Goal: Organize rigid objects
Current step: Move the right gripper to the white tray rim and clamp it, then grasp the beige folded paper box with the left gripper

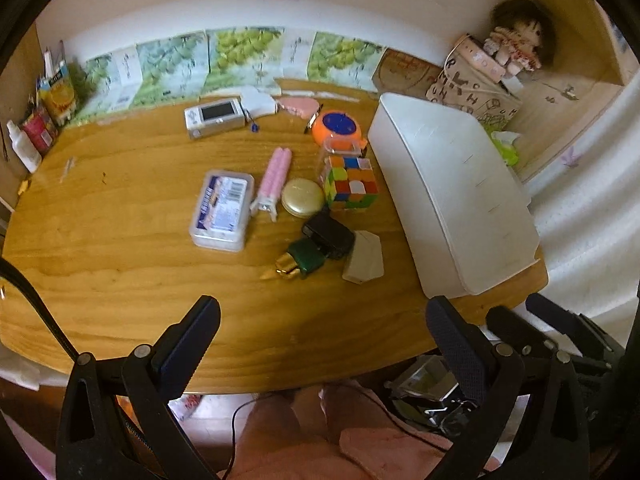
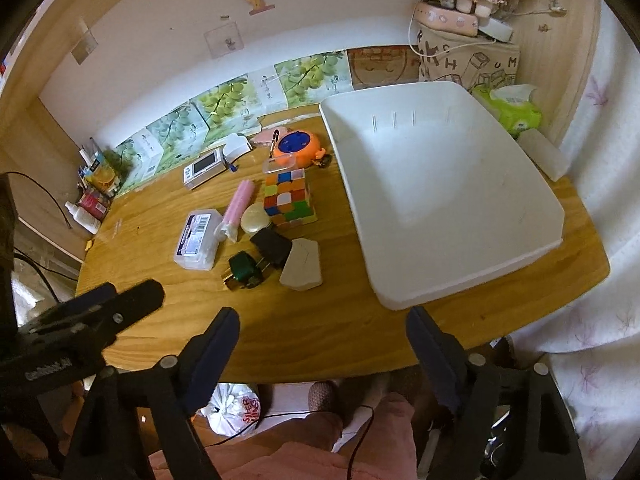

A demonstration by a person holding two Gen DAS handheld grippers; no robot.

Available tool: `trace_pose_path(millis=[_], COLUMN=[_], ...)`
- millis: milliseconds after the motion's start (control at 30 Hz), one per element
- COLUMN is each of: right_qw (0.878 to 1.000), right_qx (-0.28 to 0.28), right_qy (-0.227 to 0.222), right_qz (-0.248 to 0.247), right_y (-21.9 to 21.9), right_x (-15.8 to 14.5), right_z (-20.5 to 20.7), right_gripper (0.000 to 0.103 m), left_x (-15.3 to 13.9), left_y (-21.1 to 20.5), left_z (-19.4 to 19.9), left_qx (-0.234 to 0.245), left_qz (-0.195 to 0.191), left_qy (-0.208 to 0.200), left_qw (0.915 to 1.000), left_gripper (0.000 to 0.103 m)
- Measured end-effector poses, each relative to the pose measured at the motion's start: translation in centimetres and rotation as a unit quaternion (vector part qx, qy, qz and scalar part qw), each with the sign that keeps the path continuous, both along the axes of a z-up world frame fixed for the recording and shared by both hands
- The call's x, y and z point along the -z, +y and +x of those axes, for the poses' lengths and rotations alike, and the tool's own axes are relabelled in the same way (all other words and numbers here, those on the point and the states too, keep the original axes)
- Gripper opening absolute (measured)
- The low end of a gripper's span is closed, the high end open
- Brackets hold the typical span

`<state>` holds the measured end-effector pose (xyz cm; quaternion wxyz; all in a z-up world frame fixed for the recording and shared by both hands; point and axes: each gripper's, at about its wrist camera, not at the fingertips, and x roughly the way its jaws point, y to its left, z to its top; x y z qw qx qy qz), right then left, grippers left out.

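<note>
Wooden surface (image 2: 304, 332) w/ white bin (image 2: 440, 184) at right, puzzle cube (image 2: 289, 200), black charger (image 2: 271, 246) & clear box (image 2: 198, 238) clustered left; left gripper (image 1: 320, 320), right gripper (image 2: 320, 328) released, empty.

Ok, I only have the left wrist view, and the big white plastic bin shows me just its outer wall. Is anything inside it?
Observer: No, the white plastic bin has only its bare floor showing in the right wrist view.
Operator: Anything hidden past its far right side?
Observer: Yes, a pale translucent block lies on the table there.
Operator: Is the right gripper carrying something?
Observer: No, the right gripper is open, with nothing between its fingers.
</note>
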<state>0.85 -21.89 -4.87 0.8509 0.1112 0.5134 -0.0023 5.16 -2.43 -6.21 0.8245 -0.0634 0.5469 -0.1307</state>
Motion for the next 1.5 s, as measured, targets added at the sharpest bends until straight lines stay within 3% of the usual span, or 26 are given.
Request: trace_pose_path(millis=[267,500,900,1200,1400,1500], right_qw=[1.0,0.999,0.997,0.989,0.983,0.981], right_qx=[-0.016,-0.026,-0.04,-0.034,-0.066,-0.077], right_qy=[0.022,0.033,0.062,0.131,0.159,0.166], right_qz=[0.007,0.003,-0.038,-0.052,-0.057,-0.064], right_y=[-6.2,-12.7,-20.4,-24.3,-24.4,-24.3], right_x=[0.3,0.6,2.9,7.0,9.6,10.6], right_z=[3.1,6.4,11.5,13.9,14.7,14.9], right_gripper=[0.074,0.061,0.06,0.041,0.023,0.02], left_x=[2.7,5.2,9.8,12.0,12.9,13.5], left_y=[-3.1,-6.0,-8.6,-8.7,-8.5,-8.1], left_z=[1.8,3.5,5.4,6.2,7.2,7.4], left_qx=[-0.043,-0.093,-0.152,-0.186,-0.195,-0.194], left_qz=[-0.022,-0.013,0.011,0.014,0.011,-0.003], left_qy=[0.063,0.096,0.132,0.148,0.16,0.167], left_qw=[0.9968,0.991,0.9794,0.9713,0.9677,0.9666], left_gripper=[0.102,0.102,0.099,0.097,0.093,0.089])
